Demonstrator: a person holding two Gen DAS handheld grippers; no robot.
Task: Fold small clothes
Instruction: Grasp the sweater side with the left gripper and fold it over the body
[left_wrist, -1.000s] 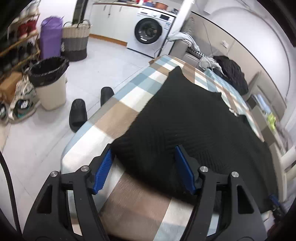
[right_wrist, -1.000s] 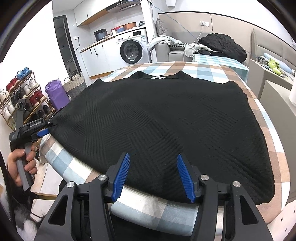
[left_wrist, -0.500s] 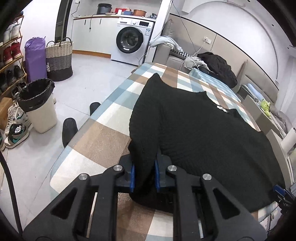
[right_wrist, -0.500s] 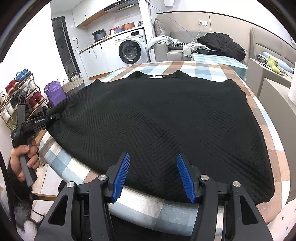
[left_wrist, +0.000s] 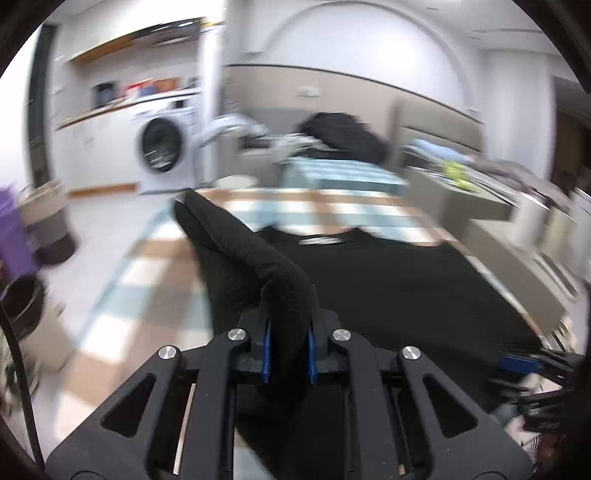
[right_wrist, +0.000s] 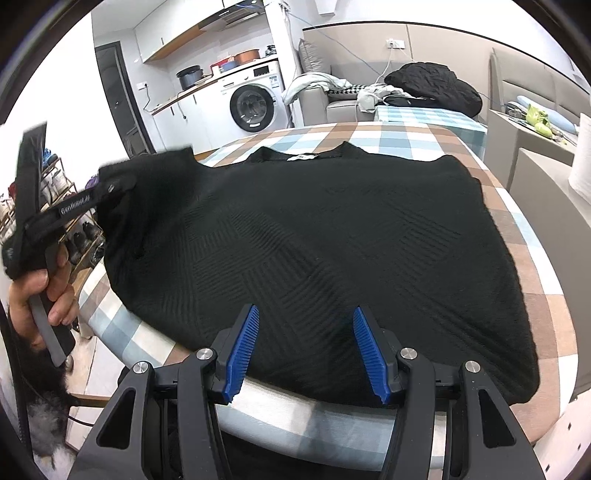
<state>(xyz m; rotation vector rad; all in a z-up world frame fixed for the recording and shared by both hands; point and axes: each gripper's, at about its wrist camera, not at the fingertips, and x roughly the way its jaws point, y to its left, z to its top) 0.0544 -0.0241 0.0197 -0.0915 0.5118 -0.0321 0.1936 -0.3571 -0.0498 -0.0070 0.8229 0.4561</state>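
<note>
A round-edged table (right_wrist: 532, 236) with a checked cloth of brown, blue and white squares carries a black knitted sweater (right_wrist: 332, 240), spread flat across most of the top with its neckline at the table's far side; its left edge is raised off the cloth, its hem reaches the table's near rim

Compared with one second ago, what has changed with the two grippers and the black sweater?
The left gripper, open around the black sweater's left edge a second ago, has shut on it and lifted it off the checked tablecloth, swinging inward. The right gripper stays open at the hem; the rest of the sweater still lies flat.
</note>
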